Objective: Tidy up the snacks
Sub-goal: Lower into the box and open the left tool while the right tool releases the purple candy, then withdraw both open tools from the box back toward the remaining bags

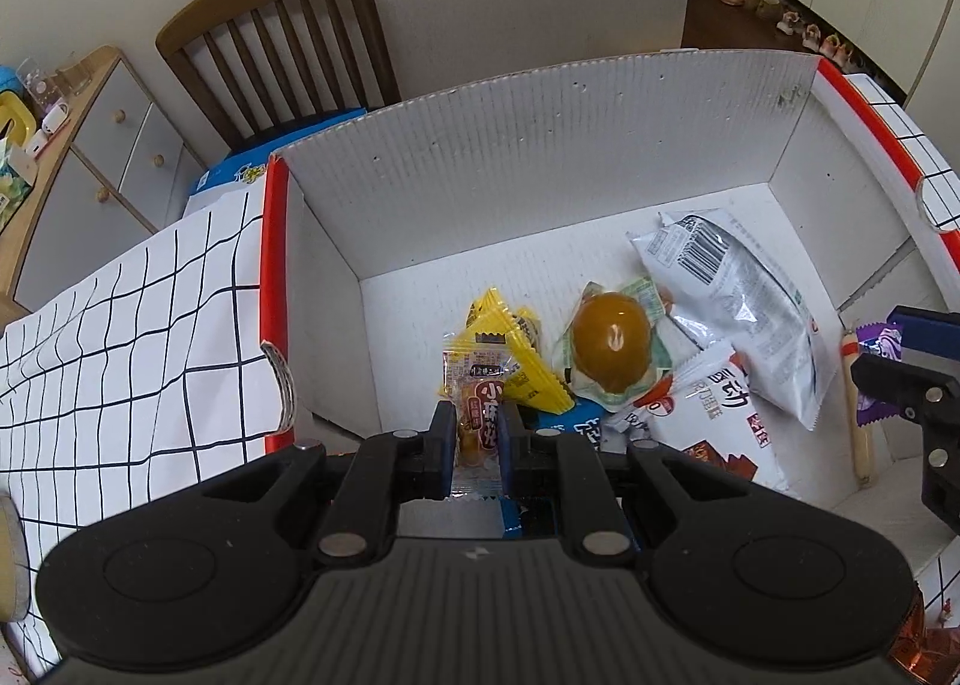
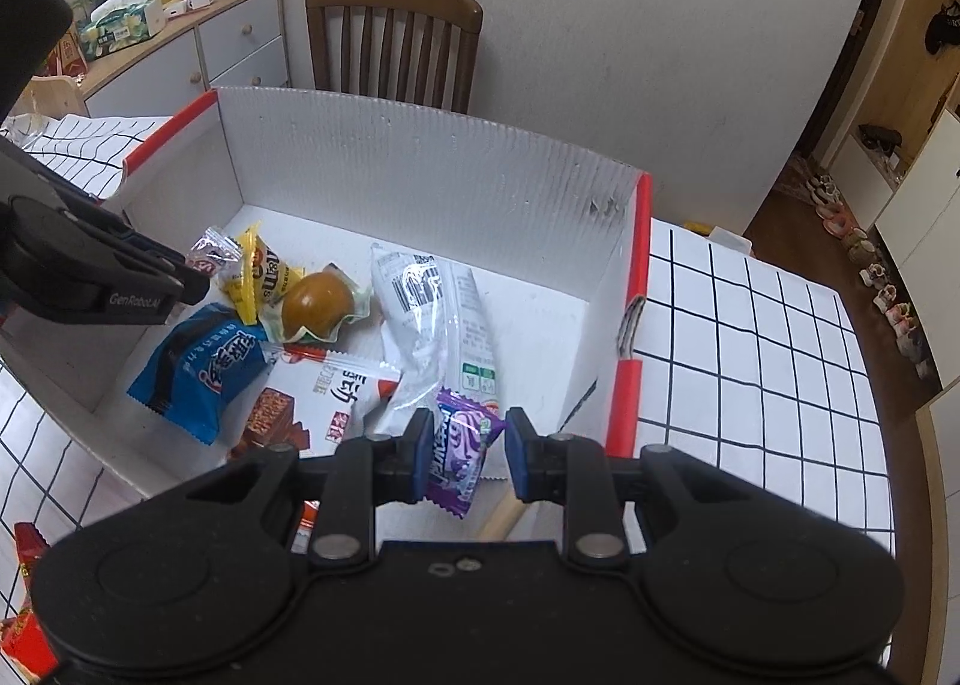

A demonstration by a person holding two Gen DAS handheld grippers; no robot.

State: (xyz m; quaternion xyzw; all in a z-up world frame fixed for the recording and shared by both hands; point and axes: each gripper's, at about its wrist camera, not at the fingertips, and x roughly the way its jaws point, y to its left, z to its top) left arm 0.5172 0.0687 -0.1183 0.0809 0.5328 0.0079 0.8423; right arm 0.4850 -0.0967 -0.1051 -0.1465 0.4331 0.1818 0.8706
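A white corrugated box [image 1: 540,144] [image 2: 420,162] with red edges holds several snacks: yellow packets [image 1: 516,349], a brown egg in a clear wrapper [image 1: 612,349] [image 2: 318,301], a silver bag [image 1: 738,295] [image 2: 432,313], a white and red bag [image 1: 702,415], a blue packet [image 2: 192,373] and a thin sausage stick [image 1: 855,409]. My left gripper [image 1: 477,439] [image 2: 186,271] hangs over the box's left part, shut on a small clear and red packet [image 1: 480,421] [image 2: 207,256]. Over the box's right part, my right gripper [image 2: 468,454] [image 1: 900,379] is shut on a purple packet [image 2: 459,451] [image 1: 876,373].
The box stands on a table with a white, black-grid cloth [image 1: 120,337] [image 2: 750,355]. A wooden chair [image 1: 288,42] [image 2: 390,36] stands behind it, and a cluttered cabinet [image 2: 198,30] to the left. Red packets [image 2: 24,625] lie at the table's near left.
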